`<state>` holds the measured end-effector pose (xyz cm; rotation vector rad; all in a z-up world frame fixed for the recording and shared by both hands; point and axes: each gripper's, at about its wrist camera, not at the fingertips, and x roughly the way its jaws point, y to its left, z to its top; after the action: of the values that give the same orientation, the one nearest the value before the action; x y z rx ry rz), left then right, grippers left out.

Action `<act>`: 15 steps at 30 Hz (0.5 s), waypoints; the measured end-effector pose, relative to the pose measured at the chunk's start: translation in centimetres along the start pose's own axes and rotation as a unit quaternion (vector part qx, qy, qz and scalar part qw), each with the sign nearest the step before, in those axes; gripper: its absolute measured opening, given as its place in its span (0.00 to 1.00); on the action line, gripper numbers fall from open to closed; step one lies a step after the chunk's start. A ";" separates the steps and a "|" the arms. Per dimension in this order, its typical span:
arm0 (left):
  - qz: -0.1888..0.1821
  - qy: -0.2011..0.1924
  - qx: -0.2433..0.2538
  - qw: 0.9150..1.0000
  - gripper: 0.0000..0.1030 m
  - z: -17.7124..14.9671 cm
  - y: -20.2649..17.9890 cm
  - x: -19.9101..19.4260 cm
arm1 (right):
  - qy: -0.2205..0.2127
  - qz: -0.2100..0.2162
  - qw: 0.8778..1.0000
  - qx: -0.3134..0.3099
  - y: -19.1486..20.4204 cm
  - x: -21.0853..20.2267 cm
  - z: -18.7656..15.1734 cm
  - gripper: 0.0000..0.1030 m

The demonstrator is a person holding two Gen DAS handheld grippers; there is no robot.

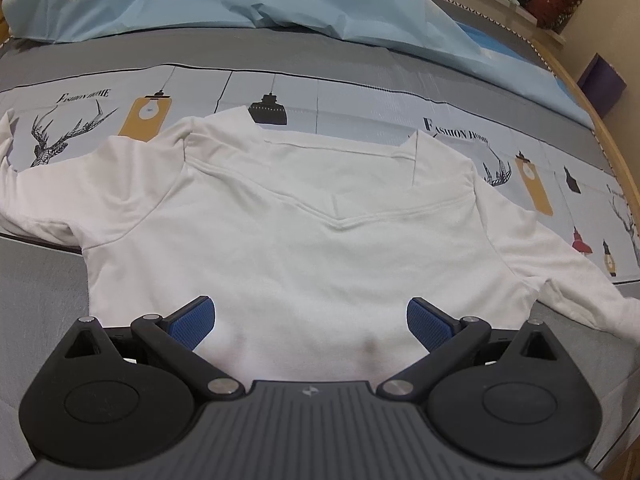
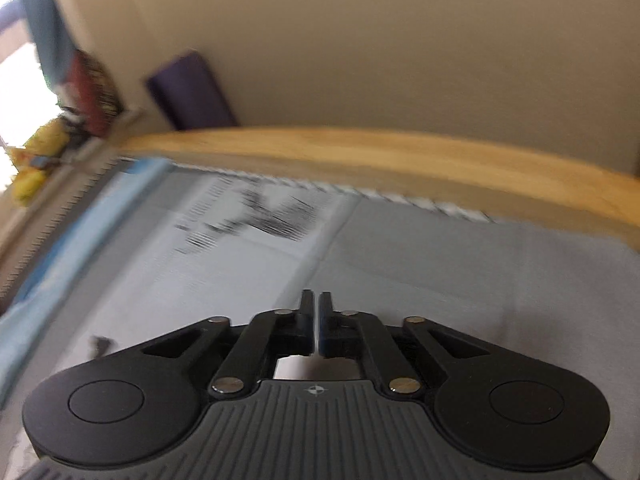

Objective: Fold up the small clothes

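Left sleeve [image 1: 24, 184]: lies out flat on my bed [image 1: 360, 92]
Shirt [image 1: 300, 240]: white, spread flat on the bed, neck far from me
My left gripper [image 1: 311, 320]: wide apart over the shirt's near edge, holding nothing
My right gripper [image 2: 315, 312]: pinched together, empty, over bare gray sheet [image 2: 480, 272] by the wood rail [image 2: 400, 156]

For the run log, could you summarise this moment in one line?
white shirt: flat on bed, unfolded | left gripper: open above hem | right gripper: shut, empty
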<state>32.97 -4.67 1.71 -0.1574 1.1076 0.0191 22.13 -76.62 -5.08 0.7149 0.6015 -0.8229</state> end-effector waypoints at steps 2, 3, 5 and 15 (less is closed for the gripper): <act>0.001 0.002 0.000 1.000 0.99 0.0 0.0 0.1 | 0.023 -0.026 0.999 0.011 -1.5 0.9 -1.3 0.04; 0.001 0.003 0.000 1.000 0.99 0.0 0.0 0.2 | 0.030 -0.038 0.999 0.008 -1.9 1.1 -2.1 0.04; 0.000 0.004 0.000 1.000 0.99 -0.1 -0.2 0.2 | 0.032 -0.037 0.999 0.002 -2.2 0.9 -3.3 0.04; -0.001 0.005 0.005 1.000 0.99 -0.3 -0.8 0.3 | 0.061 0.075 0.995 -0.033 3.9 1.4 -4.4 0.26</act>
<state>32.86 -5.51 1.39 -0.1491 1.1176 0.0103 25.20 -72.00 -7.55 0.7449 0.6735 -0.6213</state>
